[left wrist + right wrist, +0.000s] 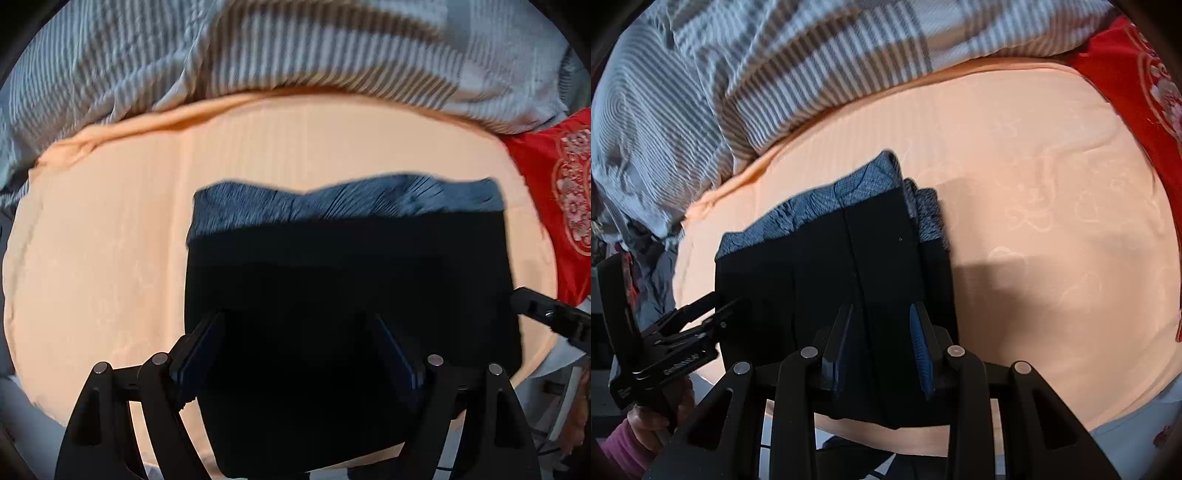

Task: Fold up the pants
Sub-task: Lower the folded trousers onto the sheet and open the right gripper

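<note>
Nearest the lens in the left wrist view, the left gripper (295, 354) hangs over the pants (351, 280) with its jaws spread wide and nothing caught between them. In the right wrist view the right gripper (881, 347) sits at 6 o'clock with its jaws about a third open, over the dark cloth; whether the pads (921, 350) pinch a layer is not clear. The pants lie as a compact black stack on the peach sheet (110, 240), the grey-blue lining showing at 12 o'clock along the far edge. They look soft, light and limp, so I judge a fold edge or a corner the best hold, pinching all layers together. The black cloth swallows its own creases, and the near edge is cut off behind the fingers. Beyond lie a striped quilt (258, 48) and, at 3 o'clock, a red cushion (546, 192).
</note>
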`<state>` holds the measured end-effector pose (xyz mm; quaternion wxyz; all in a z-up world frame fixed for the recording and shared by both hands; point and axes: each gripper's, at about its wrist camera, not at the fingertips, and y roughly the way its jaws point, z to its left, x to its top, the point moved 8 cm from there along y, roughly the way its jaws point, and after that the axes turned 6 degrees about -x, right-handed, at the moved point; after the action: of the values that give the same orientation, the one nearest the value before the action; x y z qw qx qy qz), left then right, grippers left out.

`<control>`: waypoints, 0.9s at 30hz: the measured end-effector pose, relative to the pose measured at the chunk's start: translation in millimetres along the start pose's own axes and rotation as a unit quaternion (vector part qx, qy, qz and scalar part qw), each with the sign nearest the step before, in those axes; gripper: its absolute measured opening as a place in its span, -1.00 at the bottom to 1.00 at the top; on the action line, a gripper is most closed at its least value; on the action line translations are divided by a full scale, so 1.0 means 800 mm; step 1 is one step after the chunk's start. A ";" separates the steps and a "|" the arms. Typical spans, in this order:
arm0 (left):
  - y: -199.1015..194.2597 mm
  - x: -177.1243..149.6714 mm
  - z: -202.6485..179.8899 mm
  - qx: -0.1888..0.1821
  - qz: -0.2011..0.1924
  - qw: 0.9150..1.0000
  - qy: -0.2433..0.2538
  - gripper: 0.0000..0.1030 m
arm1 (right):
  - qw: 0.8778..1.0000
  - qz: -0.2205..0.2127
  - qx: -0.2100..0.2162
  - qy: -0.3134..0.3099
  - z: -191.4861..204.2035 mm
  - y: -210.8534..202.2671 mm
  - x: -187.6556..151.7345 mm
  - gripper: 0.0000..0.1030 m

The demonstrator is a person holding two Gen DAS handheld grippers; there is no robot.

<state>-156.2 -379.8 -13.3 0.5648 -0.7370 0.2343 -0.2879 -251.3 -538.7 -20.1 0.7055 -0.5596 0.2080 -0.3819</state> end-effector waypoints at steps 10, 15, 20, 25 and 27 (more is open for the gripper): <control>0.025 -0.011 -0.001 0.029 0.013 0.999 0.017 0.66 | 0.999 0.023 -0.037 -0.006 -0.009 0.026 -0.013 -0.25; 0.030 -0.011 0.000 0.019 0.015 1.000 0.013 0.75 | 0.999 0.025 -0.032 0.015 -0.012 0.033 -0.012 -0.22; 0.034 -0.011 -0.002 0.019 0.018 1.000 0.012 0.86 | 0.999 0.022 -0.047 0.006 -0.011 0.043 -0.011 -0.20; 0.032 -0.011 -0.003 0.019 0.023 0.999 0.012 0.86 | 0.998 0.025 -0.055 0.005 -0.009 0.044 -0.008 -0.19; 0.033 -0.011 -0.003 0.018 0.028 0.999 0.014 0.91 | 0.998 0.026 -0.056 0.004 -0.009 0.043 -0.009 -0.19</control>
<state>-164.9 -382.2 -40.2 0.5822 -0.7161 0.2573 -0.2864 -250.4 -535.2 -56.1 0.6822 -0.5907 0.2463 -0.3535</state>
